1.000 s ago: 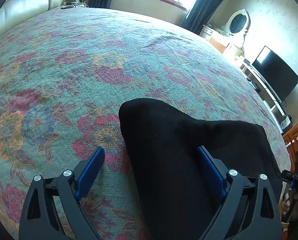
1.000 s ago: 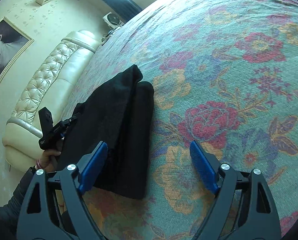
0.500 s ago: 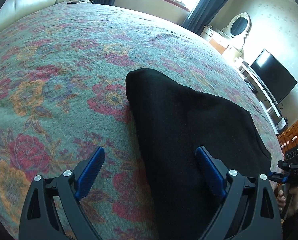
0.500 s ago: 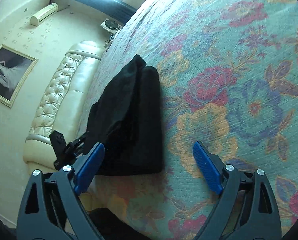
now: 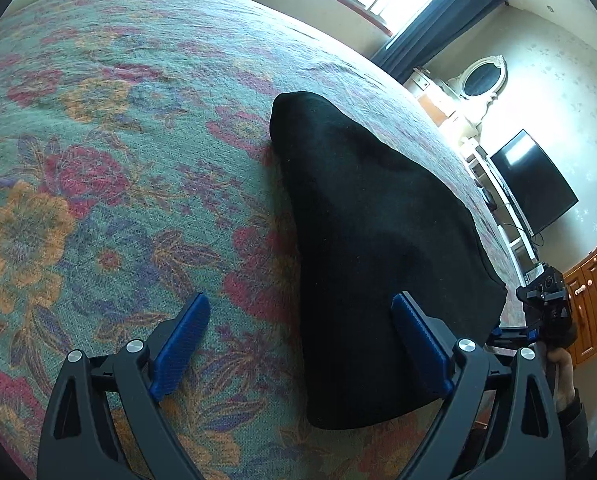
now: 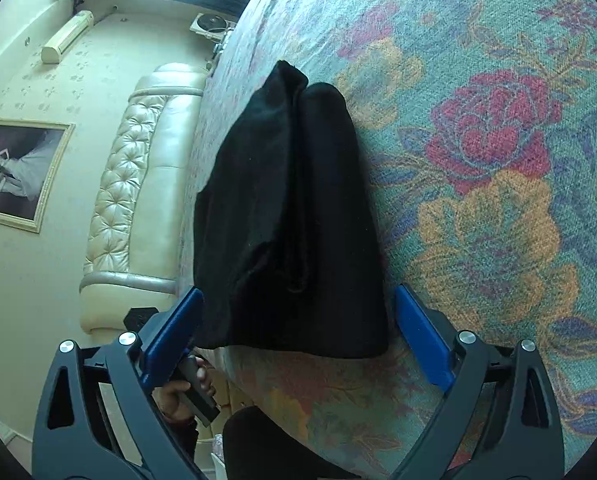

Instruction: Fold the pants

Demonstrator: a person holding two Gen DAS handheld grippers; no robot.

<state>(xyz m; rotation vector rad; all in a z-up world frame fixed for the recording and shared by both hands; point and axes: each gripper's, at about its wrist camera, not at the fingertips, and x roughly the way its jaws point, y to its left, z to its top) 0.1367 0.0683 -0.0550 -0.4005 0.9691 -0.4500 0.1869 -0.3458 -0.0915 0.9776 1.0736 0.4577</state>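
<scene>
Now the pants (image 6: 290,220), black, soft and thick, lie folded in a limp bundle on the bed (image 6: 498,200), just ahead of both tools. Light but floppy, I'd say: pinch a doubled edge, not one layer. Right tool (image 6: 294,332) is opening, its jaws astride the near end, not pressing. Left tool (image 5: 298,344) gapes wide, holding nothing.
</scene>
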